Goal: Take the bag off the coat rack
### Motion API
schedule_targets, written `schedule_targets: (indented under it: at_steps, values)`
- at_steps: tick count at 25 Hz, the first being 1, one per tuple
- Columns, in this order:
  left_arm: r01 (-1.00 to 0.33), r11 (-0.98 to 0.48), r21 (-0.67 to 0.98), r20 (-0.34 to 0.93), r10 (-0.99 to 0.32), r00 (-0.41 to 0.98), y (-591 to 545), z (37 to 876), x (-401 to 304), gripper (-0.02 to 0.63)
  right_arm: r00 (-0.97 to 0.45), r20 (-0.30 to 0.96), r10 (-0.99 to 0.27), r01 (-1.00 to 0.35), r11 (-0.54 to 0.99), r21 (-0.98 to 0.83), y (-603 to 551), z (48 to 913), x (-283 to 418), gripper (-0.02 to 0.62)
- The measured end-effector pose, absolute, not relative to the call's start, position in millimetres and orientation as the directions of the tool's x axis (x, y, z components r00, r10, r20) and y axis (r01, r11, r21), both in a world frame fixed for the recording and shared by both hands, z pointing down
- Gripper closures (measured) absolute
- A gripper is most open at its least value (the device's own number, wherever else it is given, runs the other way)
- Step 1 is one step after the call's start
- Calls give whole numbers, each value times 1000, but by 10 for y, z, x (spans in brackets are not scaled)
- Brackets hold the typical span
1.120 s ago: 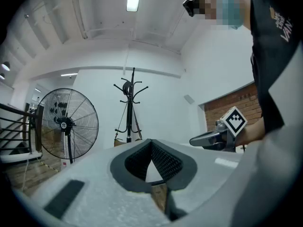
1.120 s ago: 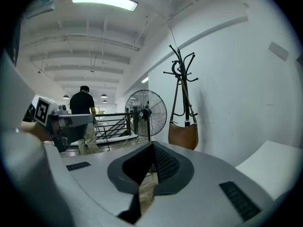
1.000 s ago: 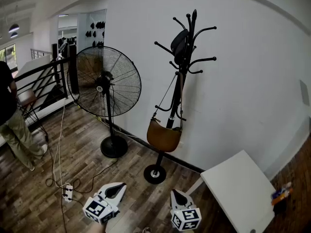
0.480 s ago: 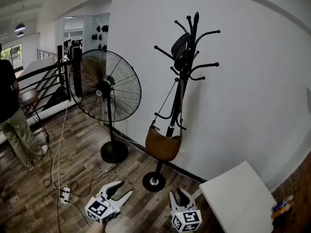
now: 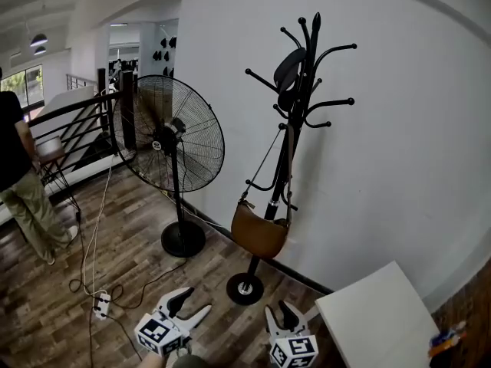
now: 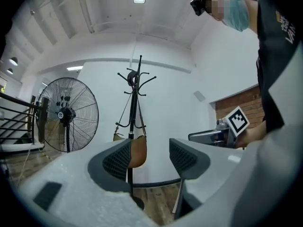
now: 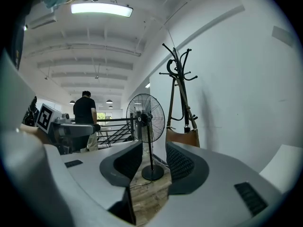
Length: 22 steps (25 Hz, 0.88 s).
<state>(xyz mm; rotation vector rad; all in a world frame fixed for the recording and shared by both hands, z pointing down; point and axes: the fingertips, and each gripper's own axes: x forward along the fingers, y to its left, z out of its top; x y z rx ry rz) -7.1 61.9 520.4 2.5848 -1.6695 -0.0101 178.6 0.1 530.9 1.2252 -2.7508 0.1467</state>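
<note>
1. A brown leather crescent-shaped bag [image 5: 259, 234] hangs low on a black metal coat rack [image 5: 298, 129]. It rests against the pole, above the rack's round base.
2. The bag's thin strap runs up to a hook about halfway up the pole.
3. A dark item [image 5: 288, 67] sits on the upper hooks; what it is cannot be told.
4. The rack stands on the wooden plank floor [image 5: 115, 228] where the floor meets the white wall [image 5: 399, 129].
5. A black pedestal fan [image 5: 173, 140] stands on the floor just left of the rack.
6. The left gripper [image 5: 192, 303] is held low over the floor, well short of the rack and pointing toward it. Its fingers [image 6: 117, 160] are wide and opening, with nothing between them; the bag shows far off through the gap.
7. The right gripper [image 5: 278, 313] is just beside the left one, near the corner of a white square desk [image 5: 376, 313]. Its fingers [image 7: 182, 163] stand moderately apart and are opening on empty air, with the fan's base in the distance between them.
8. A white power strip [image 5: 100, 305] lies on the floor to the left of the left gripper, with cables trailing from it.
9. A person [image 5: 19, 175] in a dark top stands at the far left by a black railing.
</note>
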Motion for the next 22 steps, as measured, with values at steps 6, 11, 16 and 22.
schedule_targets:
  at_steps: [6, 11, 16, 22]
  values:
    - [-887, -458, 61, 17, -888, 460, 291, 5278, -111, 359, -644, 150, -750, -762, 646, -41, -213, 5284, 1673, 432]
    - [-862, -502, 69, 13, -863, 504, -107, 5248, -253, 369, -589, 142, -796, -808, 585, -73, -526, 5231, 1599, 398]
    - [-834, -550, 54, -10, -835, 550, -515, 5185, -415, 371, -553, 172, -815, -832, 550, -72, -805, 5250, 1464, 390]
    - [-792, -609, 51, -8, -793, 609, -948, 5154, -621, 371, -486, 174, -856, -874, 481, -74, -1148, 5244, 1258, 398]
